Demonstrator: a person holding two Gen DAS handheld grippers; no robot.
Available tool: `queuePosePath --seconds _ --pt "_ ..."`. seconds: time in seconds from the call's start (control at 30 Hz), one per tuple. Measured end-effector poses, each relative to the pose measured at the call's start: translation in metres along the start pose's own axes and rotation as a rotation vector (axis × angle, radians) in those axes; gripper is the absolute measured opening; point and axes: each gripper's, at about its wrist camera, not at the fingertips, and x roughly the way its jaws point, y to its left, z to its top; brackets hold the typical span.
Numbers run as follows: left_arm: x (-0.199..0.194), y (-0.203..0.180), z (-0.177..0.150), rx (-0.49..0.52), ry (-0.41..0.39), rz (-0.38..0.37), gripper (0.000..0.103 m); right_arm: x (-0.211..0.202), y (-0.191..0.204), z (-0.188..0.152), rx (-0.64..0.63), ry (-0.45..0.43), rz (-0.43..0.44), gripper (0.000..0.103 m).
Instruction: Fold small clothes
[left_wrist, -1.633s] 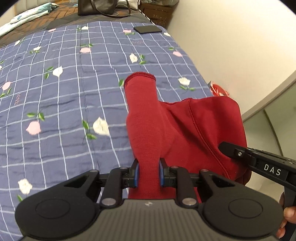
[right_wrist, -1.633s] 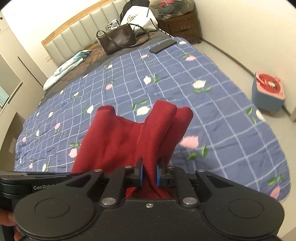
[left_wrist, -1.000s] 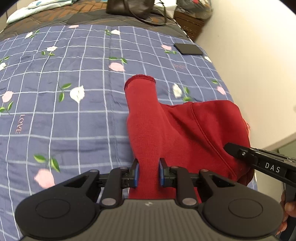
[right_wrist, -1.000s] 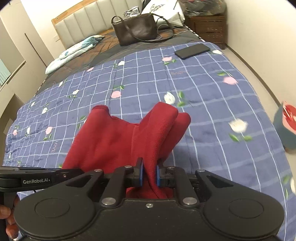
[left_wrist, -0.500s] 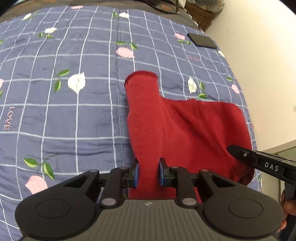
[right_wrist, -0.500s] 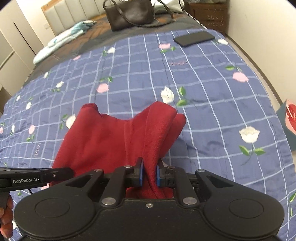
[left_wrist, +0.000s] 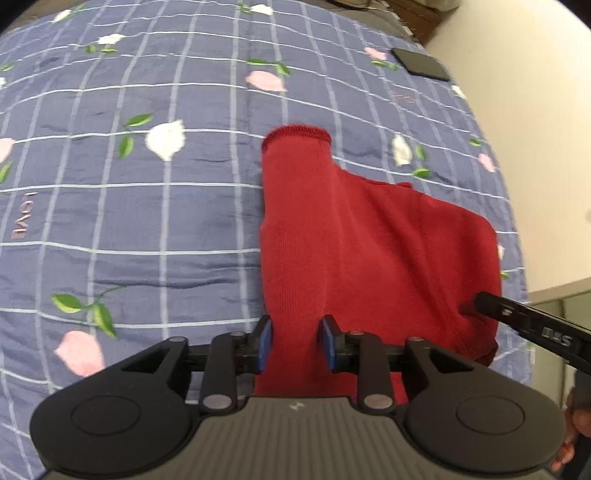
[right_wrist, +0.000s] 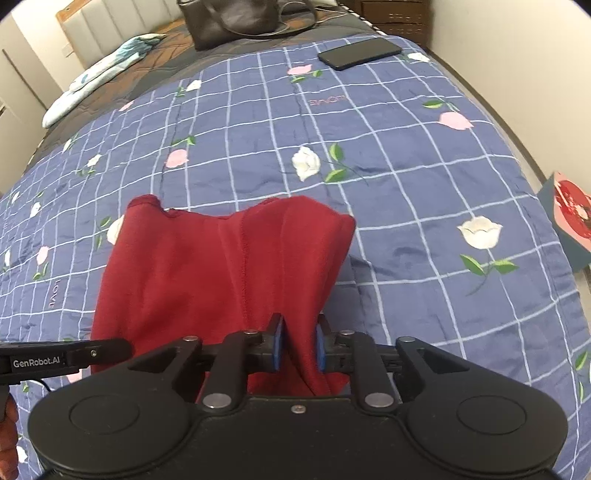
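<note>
Red knit cloth sits between the blue pads of both my grippers. My left gripper has the sleeve side of the red garment between its fingers, and my right gripper has the other side, a thick bunch of folded layers. Both pairs of jaws have just been opening. In the left wrist view the fabric looks narrower than the gap, so I judge these pads are already loose. On the right the cloth fills the gap more, and I cannot tell surely if the pads press it or not.

Outward from the fingers, the garment lies low on the blue checked bedspread, near the edge of the bed. Its far part rests flat on the cover; the cuff points away from me, and the near part rises to my grippers.

For the progress, I think the garment is now put down on the bed and I am letting it go. It is not folded neatly: one side is bunched, the sleeve sticks out. Smoothing it and making the real folds is left to do. A dark phone lies well apart, far up the bed.
</note>
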Motion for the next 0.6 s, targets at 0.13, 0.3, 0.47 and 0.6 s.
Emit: queuePosePath --seconds 0.13,0.3,0.47,0.6 --pt "-0.004 0.003 0.001 -0.013 -0.013 0.007 0.041 -0.004 -0.007 -0.004 0.037 -0.022 -0.004 0.036" --pt "-0.015 0.000 0.001 -0.015 -0.043 0.028 0.065 -0.013 -0.012 -0.009 0.059 -0.054 -0.015 0.052" --pt "-0.034 -0.005 -0.005 -0.018 -0.092 0.025 0.086 -0.031 -0.015 -0.017 0.071 -0.113 -0.023 0.074" --pt "-0.052 -0.011 -0.013 -0.018 -0.149 0.033 0.094 -0.049 -0.018 -0.023 0.075 -0.163 -0.026 0.086"
